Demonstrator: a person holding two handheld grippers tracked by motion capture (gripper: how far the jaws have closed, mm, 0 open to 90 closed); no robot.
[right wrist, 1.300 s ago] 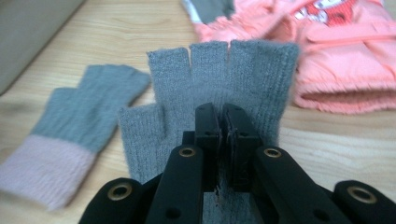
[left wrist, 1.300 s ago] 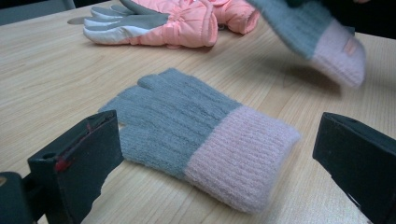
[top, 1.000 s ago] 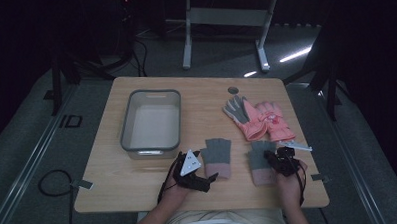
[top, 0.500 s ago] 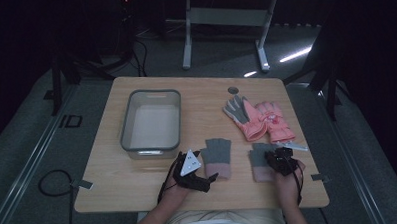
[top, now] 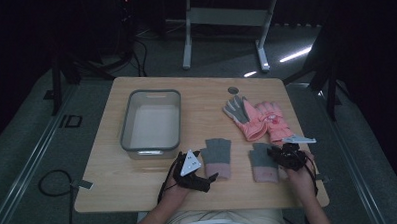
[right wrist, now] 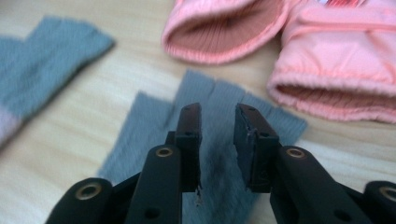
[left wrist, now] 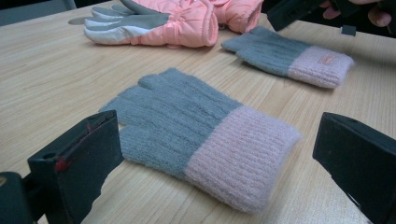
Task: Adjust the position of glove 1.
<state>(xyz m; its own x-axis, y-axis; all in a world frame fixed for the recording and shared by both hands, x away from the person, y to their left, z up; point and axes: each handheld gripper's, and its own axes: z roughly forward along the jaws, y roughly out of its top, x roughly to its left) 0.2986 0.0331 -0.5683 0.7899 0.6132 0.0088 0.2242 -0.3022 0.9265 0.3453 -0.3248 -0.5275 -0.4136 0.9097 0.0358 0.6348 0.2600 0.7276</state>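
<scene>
Two grey knit gloves with pink cuffs lie flat near the table's front edge. My left gripper (top: pixel 209 178) rests open beside the left knit glove (top: pixel 218 156), whose cuff (left wrist: pixel 243 158) lies between the wide-apart jaws (left wrist: pixel 215 135) without touching them. My right gripper (top: pixel 275 152) hovers over the fingers of the right knit glove (top: pixel 262 164). Its jaws (right wrist: pixel 217 119) have just been opening and stand a small gap apart, with nothing between them and the glove (right wrist: pixel 154 126) underneath.
A pair of pink padded gloves (top: pixel 259 119) lies beyond the right knit glove, cuffs towards me (right wrist: pixel 327 60). A grey plastic bin (top: pixel 151 143) stands at the left middle of the wooden table (top: pixel 196 97). A round hole (top: pixel 233 90) is at the far edge.
My right hand with its gripper has shifted a little to the right over the right knit glove. The left hand and both knit gloves have stayed put.
</scene>
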